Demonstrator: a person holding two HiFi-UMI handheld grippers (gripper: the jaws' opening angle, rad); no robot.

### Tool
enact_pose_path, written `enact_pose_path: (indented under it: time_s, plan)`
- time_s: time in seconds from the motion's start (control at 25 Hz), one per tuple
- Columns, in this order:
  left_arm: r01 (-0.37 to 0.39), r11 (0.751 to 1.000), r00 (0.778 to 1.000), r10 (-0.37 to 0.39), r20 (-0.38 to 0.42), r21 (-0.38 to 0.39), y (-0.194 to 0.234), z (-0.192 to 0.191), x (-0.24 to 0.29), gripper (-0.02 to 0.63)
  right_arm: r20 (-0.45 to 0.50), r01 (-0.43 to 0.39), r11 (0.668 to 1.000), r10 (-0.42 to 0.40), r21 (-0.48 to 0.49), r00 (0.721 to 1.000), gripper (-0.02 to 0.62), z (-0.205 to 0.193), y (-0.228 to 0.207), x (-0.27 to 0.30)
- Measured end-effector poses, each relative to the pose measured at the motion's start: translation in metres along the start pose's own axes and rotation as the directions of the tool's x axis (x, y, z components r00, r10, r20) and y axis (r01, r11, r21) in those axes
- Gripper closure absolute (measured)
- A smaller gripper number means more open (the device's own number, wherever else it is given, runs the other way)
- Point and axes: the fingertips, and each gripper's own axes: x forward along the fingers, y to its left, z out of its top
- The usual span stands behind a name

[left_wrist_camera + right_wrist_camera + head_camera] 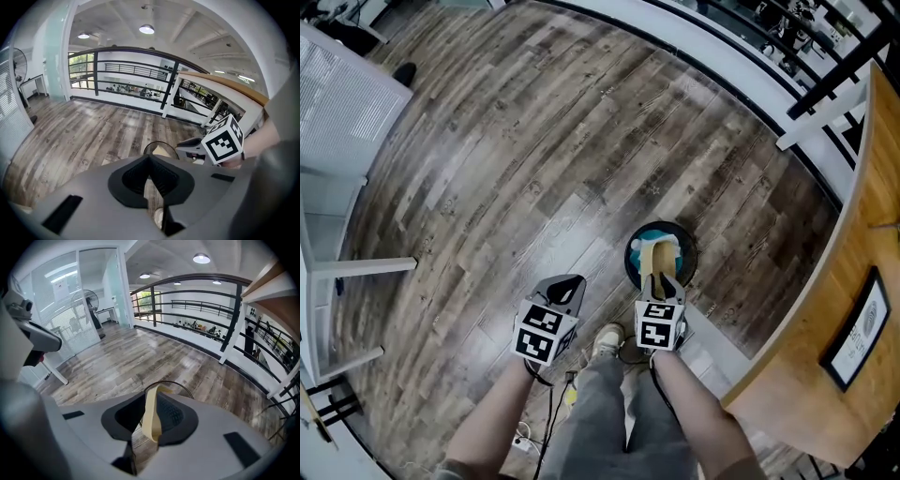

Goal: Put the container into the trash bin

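The round black trash bin stands on the wood floor just ahead of my feet. A tan container hangs over its mouth, one edge between the jaws of my right gripper. In the right gripper view the tan edge leans on the right pad while a gap shows at the left pad, so the jaws stand slightly open; the bin's rim lies just beyond. My left gripper hovers left of the bin, shut and empty. The left gripper view shows the bin past its tips.
White table legs and a slatted white panel stand at the left. A wooden counter runs along the right, a black railing at the back. My shoe and a cable are below the grippers.
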Motion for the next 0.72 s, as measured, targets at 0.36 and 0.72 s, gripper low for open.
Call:
enact_pose_path:
  time_s: [0.36, 0.72]
  plan:
    - [-0.015, 1.0, 1.0, 0.016, 0.019, -0.027, -0.01, 0.006, -0.036, 0.591, 0.029, -0.038, 0.999, 0.038, -0.021, 0.999, 0.526, 0.019, 0.007, -0.045]
    - [-0.028, 1.0, 0.994, 0.028, 0.104, 0.002, -0.032, 0.065, -0.103, 0.591, 0.122, -0.079, 0.996, 0.084, -0.049, 0.989, 0.526, 0.073, 0.031, -0.131]
